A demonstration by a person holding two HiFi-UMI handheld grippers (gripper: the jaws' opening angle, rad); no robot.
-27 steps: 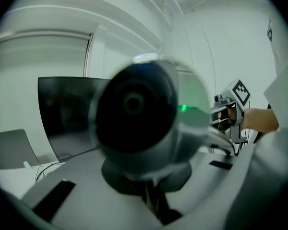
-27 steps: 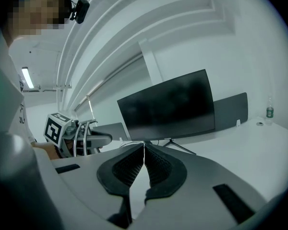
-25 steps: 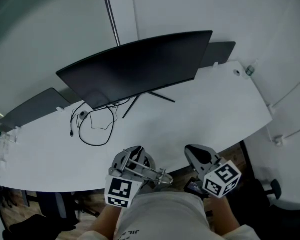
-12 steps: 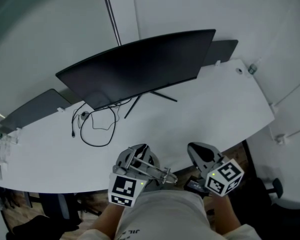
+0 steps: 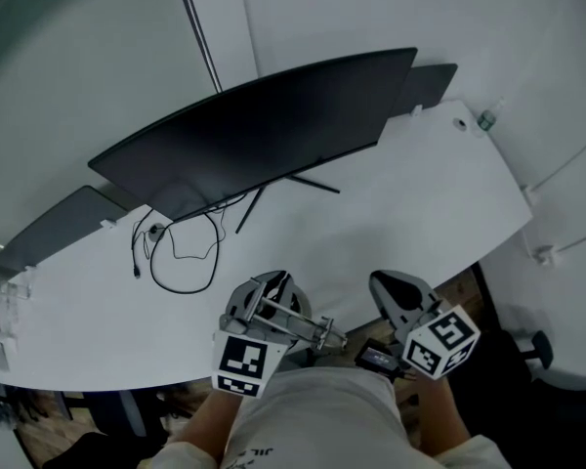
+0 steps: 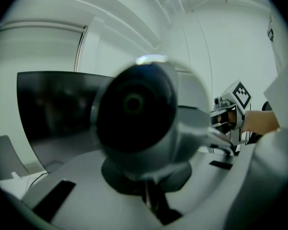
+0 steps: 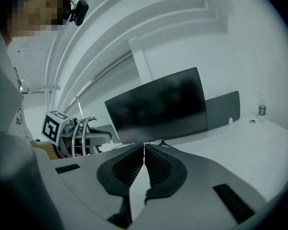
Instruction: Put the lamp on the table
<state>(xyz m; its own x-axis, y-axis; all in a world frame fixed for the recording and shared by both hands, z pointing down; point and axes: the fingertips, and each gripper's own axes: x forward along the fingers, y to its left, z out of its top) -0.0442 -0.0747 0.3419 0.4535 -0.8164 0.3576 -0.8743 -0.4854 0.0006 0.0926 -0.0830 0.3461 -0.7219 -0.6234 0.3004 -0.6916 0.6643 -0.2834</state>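
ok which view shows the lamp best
The head view: the whole lamp shows, held in the left tongs by the table's near edge. The left gripper view has only its round head, close and blurred; the right gripper view shows it small, at the left.

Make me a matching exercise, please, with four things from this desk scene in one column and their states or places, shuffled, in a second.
1 lamp
2 right claw
3 monitor
4 cable

A looped on the table
B shut, nothing in it
C gripped by the left claw
D standing on the table, screen dark

Pairs: 1-C, 2-B, 3-D, 4-A
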